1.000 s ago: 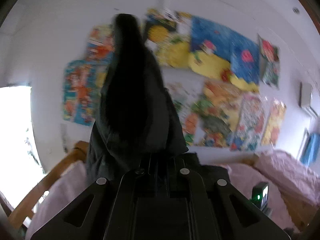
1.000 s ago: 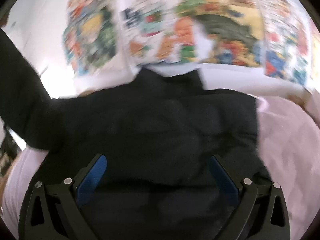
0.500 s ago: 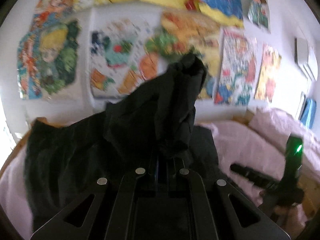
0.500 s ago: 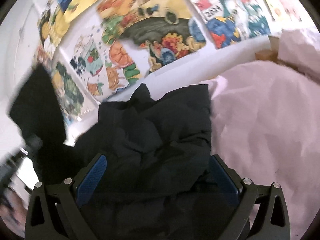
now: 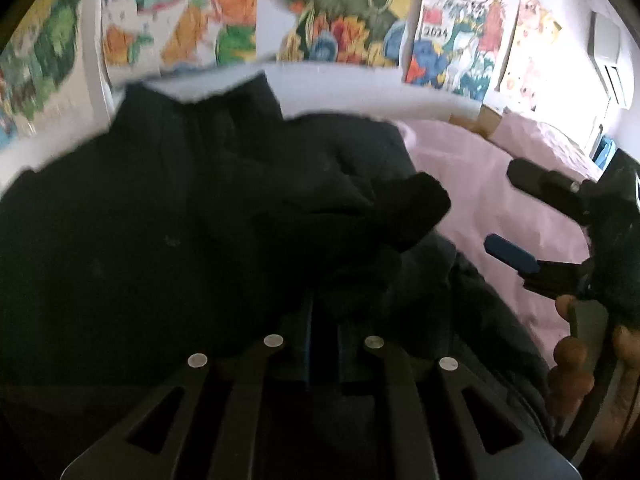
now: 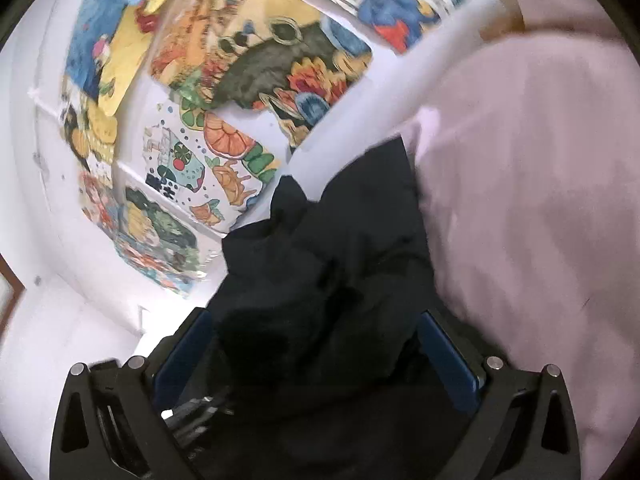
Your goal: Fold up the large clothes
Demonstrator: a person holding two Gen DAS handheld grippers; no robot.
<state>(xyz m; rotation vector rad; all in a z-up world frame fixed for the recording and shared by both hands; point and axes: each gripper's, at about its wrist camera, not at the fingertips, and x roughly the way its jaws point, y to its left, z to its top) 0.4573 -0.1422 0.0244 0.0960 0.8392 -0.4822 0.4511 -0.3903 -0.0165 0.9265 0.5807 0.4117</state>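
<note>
A large black garment (image 5: 180, 220) lies bunched on the pink bed sheet (image 5: 480, 168). My left gripper (image 5: 322, 312) has its jaws nearly together on a fold of the black cloth and they are starting to open; a sleeve end (image 5: 416, 208) droops just beyond the tips. In the right wrist view the same garment (image 6: 340, 248) lies under and between the wide-apart blue pads (image 6: 448, 352) of my right gripper (image 6: 316, 344), which is open. The left wrist view shows the right gripper (image 5: 516, 220) open at the right edge, beside the garment, with a hand (image 5: 572, 360) on its handle.
Colourful posters (image 5: 340, 12) cover the white wall behind the bed. Pink sheet (image 6: 520, 180) stretches to the right of the garment. A wooden bed frame corner (image 5: 490, 120) and a wall air conditioner (image 5: 608, 56) are at the far right.
My left gripper has come down from high in the air, bringing the held sleeve onto the garment on the bed. The right gripper has rolled and shifted, staying open over the cloth.
</note>
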